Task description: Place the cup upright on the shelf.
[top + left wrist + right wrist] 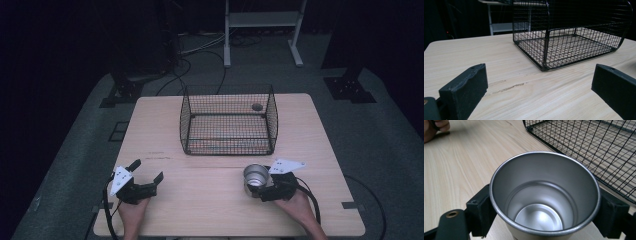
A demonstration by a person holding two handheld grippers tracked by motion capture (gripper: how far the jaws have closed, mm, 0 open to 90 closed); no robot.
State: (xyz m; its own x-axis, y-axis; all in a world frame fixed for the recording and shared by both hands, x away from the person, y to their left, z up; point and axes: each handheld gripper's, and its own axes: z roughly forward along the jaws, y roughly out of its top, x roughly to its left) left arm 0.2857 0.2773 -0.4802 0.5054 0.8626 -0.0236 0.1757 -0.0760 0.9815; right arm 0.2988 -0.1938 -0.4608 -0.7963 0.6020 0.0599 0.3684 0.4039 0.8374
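Observation:
A shiny metal cup [255, 177] stands upright and empty on the wooden table [200, 200], just in front of the black wire basket [228, 120]. My right gripper [261, 188] is shut on the cup, one black jaw on each side of its wall; in the right gripper view the cup [544, 195] sits between the jaws, seen from above its rim. My left gripper [148, 171] rests open at the table's front left, nothing between its fingers [465, 91]. The basket [571, 37] lies ahead and to the right of it.
A small dark round object [257, 106] shows at the basket's far right corner. A white metal frame [262, 30] and cables lie on the floor beyond the table. A hand [435, 128] shows at the top left of the right gripper view.

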